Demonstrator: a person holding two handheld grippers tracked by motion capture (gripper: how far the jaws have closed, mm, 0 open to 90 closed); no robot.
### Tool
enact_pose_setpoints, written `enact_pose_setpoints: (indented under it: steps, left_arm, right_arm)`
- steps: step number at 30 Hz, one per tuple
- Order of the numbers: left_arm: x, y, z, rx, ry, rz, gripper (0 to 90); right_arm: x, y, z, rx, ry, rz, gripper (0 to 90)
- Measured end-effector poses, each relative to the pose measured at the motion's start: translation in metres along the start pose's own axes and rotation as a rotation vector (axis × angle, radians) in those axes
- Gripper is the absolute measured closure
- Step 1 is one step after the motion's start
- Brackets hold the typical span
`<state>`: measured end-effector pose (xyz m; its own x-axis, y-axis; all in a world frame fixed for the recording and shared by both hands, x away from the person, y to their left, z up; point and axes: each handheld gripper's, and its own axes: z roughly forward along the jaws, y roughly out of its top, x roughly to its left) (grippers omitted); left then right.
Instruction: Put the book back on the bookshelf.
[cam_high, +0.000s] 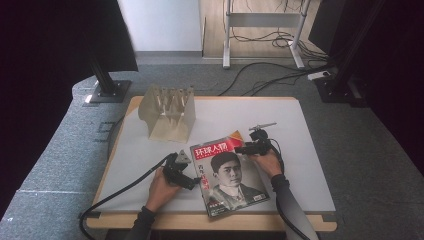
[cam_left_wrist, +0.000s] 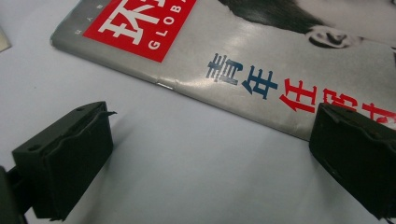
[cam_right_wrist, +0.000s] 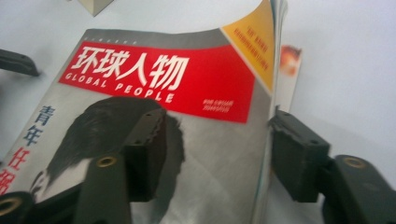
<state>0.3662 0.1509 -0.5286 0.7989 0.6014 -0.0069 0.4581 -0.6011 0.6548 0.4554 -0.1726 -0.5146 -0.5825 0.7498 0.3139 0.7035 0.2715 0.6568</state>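
Magazine (cam_high: 231, 172) lies flat at 6 o'clock on our tabletop (cam_high: 300, 130), unlifted so far, while our right hand-held gripper (cam_right_wrist: 217, 140) straddles its curling edge unclenched and our left hand-held gripper (cam_left_wrist: 210, 154) waits released at its spine.

Glossy magazine (cam_high: 230, 174) with red masthead and portrait cover, lying on white table, top-right corner curling up

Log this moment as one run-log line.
left tongs: open, at magazine spine | right tongs: open, straddling cover's free edge | rack: untouched
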Motion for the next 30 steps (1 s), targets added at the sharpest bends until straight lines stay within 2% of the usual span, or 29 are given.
enact_pose_setpoints:
  steps: [3,4,5,7,8,9,10,12,14,15,21,28,30]
  left_arm:
    - [0.0,0.0,0.0,0.0,0.0,0.0,0.0]
    - [0.0,0.0,0.0,0.0,0.0,0.0,0.0]
    - [0.0,0.0,0.0,0.0,0.0,0.0,0.0]
    - [0.0,0.0,0.0,0.0,0.0,0.0,0.0]
    - [0.0,0.0,0.0,0.0,-0.001,0.0,0.0]
    - [0.0,0.0,0.0,0.0,-0.001,-0.001,0.0]
    - [0.0,0.0,0.0,0.0,-0.001,-0.001,0.0]
    - [0.0,0.0,0.0,0.0,-0.001,-0.001,0.0]
    - [0.0,0.0,0.0,0.0,-0.001,-0.001,0.0]
    - [0.0,0.0,0.0,0.0,-0.001,-0.001,0.0]
    - [0.0,0.0,0.0,0.002,-0.001,0.0,0.0]
    - [0.001,0.0,0.0,0.003,-0.005,-0.002,0.0]
    - [0.001,0.0,-0.001,0.004,-0.007,-0.002,0.0]
  right_arm:
    - [-0.001,0.005,0.004,-0.007,-0.008,-0.015,49.8]
    - [-0.003,0.009,0.01,-0.018,-0.003,-0.022,56.0]
    - [-0.003,0.009,0.01,-0.018,-0.003,-0.022,56.0]
    - [-0.003,0.01,0.015,-0.01,-0.004,-0.041,62.9]
    - [-0.001,0.009,0.015,-0.013,-0.02,-0.071,69.5]
    - [-0.001,0.009,0.015,-0.013,-0.02,-0.071,69.5]
    - [0.001,0.009,0.01,-0.03,-0.011,-0.08,78.1]
    - [0.005,0.01,0.004,-0.048,0.009,-0.1,83.2]
    - [0.014,0.012,-0.003,-0.046,-0.003,-0.144,84.7]
    - [0.014,0.012,-0.003,-0.046,-0.003,-0.144,84.7]
    - [0.037,0.019,-0.017,-0.054,-0.025,-0.241,85.0]
    - [0.058,0.026,-0.035,-0.07,-0.025,-0.287,85.5]
    - [0.069,0.029,-0.043,-0.081,-0.021,-0.316,85.6]
